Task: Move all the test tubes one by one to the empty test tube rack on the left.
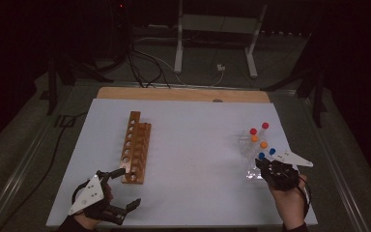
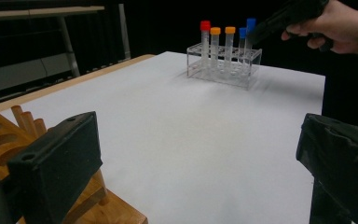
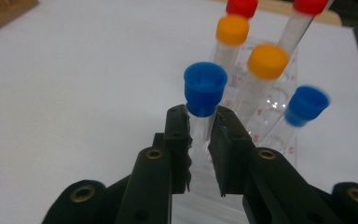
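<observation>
Black jaws of the right gripper (image 3: pixel 199 126) rise from the bottom of the right gripper view, clamped on the clear body of a blue-capped tube (image 3: pixel 204 91) just under its cap, one pad on either side, so the cap sits right above the jaw tips. That tube stands in the clear rack (image 3: pixel 279 140) together with two orange-capped tubes (image 3: pixel 267 61), two red-capped tubes (image 3: pixel 241 6) and a second blue-capped tube (image 3: pixel 307 105), which is blurred and lies just to the right of the jaws. From the high view the right gripper (image 1: pixel 265 166) reaches up from the person's right hand (image 1: pixel 289 198) to the near end of the clear rack (image 1: pixel 251 171), which stands on the right part of the white table (image 1: pixel 198 145), the coloured caps clustered just beyond the jaw tips. The left gripper (image 1: pixel 128 188) sits low at the near left corner of the table with its jaws wide apart and nothing between them, its upper jaw touching or just beside the near end of the wooden rack (image 1: pixel 136 145). Seen along the left gripper view, its two jaws frame bare white surface, the wooden rack (image 2: pixel 9 140) lies beside the left jaw, and the clear rack (image 2: pixel 223 63) stands well apart on the far side.
</observation>
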